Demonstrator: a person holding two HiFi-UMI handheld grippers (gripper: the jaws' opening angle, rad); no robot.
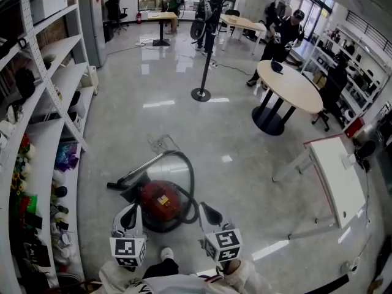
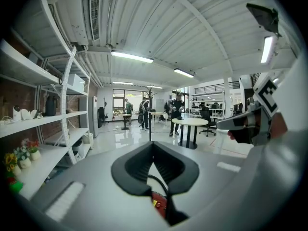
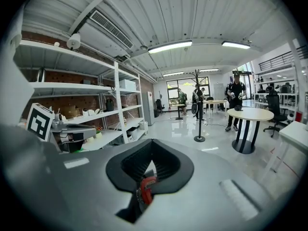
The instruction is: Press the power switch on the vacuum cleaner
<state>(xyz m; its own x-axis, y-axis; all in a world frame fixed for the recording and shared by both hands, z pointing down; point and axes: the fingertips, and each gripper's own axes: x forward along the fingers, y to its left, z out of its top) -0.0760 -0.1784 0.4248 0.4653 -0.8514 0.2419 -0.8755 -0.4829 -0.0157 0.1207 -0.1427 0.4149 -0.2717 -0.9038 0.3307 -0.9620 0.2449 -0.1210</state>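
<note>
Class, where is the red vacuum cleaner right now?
Head view, lower centre: the vacuum cleaner sits on the floor between the left gripper and right gripper.

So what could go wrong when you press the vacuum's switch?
The hose curls round the vacuum, so a foot might snag it when stepping closer. The floor looks shiny, so a hard push could make the vacuum slide. The left hand-held gripper and the right hand-held gripper hover above it, and the switch is too small to pick out here, so a jab could miss.
</note>
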